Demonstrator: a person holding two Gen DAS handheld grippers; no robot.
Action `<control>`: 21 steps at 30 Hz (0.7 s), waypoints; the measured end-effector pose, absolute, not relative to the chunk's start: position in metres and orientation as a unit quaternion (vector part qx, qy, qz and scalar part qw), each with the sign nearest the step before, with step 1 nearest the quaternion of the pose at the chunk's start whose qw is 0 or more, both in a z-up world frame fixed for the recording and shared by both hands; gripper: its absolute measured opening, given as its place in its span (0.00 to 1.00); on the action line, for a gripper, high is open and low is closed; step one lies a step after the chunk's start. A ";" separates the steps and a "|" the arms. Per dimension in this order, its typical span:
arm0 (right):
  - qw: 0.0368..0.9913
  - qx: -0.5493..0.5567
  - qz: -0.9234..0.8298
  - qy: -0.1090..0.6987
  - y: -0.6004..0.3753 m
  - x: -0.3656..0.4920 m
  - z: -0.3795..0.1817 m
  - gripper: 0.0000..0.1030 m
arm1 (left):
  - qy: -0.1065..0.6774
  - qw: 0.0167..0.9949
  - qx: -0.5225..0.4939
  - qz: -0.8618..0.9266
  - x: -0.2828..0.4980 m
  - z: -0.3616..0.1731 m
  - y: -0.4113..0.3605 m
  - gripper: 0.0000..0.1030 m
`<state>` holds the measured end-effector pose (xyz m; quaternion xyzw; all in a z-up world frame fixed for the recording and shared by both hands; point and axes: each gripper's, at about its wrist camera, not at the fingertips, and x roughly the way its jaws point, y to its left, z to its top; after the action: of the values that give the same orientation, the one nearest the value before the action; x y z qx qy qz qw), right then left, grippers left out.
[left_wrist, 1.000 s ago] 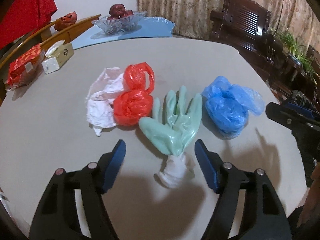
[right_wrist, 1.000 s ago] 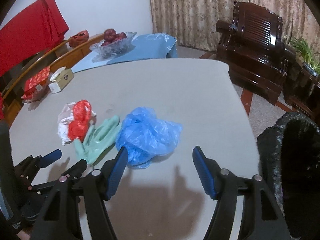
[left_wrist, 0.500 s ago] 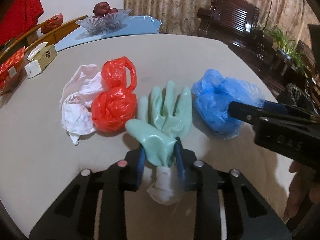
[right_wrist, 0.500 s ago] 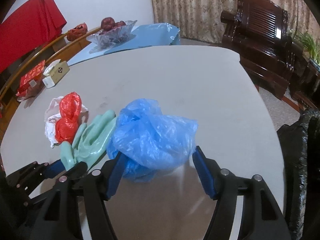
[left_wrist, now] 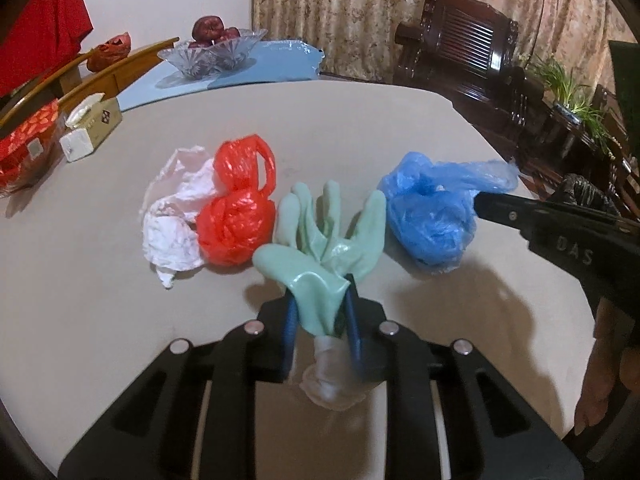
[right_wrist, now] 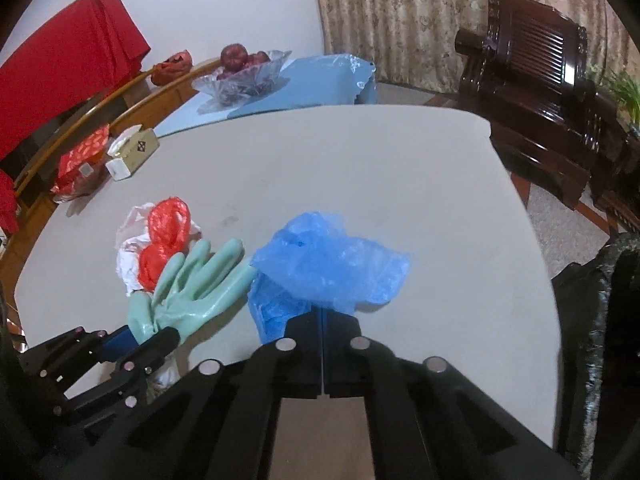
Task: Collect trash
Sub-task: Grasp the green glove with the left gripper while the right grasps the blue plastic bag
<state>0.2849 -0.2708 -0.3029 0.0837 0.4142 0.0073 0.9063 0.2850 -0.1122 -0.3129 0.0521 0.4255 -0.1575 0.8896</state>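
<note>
A pale green rubber glove lies mid-table; my left gripper is shut on its wrist, fingers of the glove pointing away. The glove also shows in the right wrist view. A crumpled blue plastic bag sits to its right; my right gripper is shut on this bag and lifts its near edge. A red plastic bag and a white crumpled bag lie left of the glove on the grey table.
A black trash bag hangs at the table's right edge. A tissue box and a red packet sit at the far left. A glass fruit bowl stands on a blue surface behind. Dark wooden chairs stand right.
Both grippers closed: the left shut on the glove's wrist and raised it slightly; the right moved forward and shut on the blue bag, pulling its edge up.
</note>
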 end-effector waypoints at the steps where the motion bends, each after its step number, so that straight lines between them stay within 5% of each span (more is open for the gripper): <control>1: 0.908 0.082 0.007 0.411 -0.271 0.282 -0.299 0.00 | 0.425 0.890 0.051 -0.156 0.284 -0.310 -0.112 0.20; 21: 0.915 0.100 0.007 0.391 -0.294 0.238 -0.267 0.05 | 0.410 0.900 0.058 -0.138 0.251 -0.280 -0.113 0.20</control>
<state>0.2382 -0.2938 -0.2666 0.1003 0.3905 0.0070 0.9151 0.2510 -0.1127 -0.2802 0.0578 0.4100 -0.1384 0.8997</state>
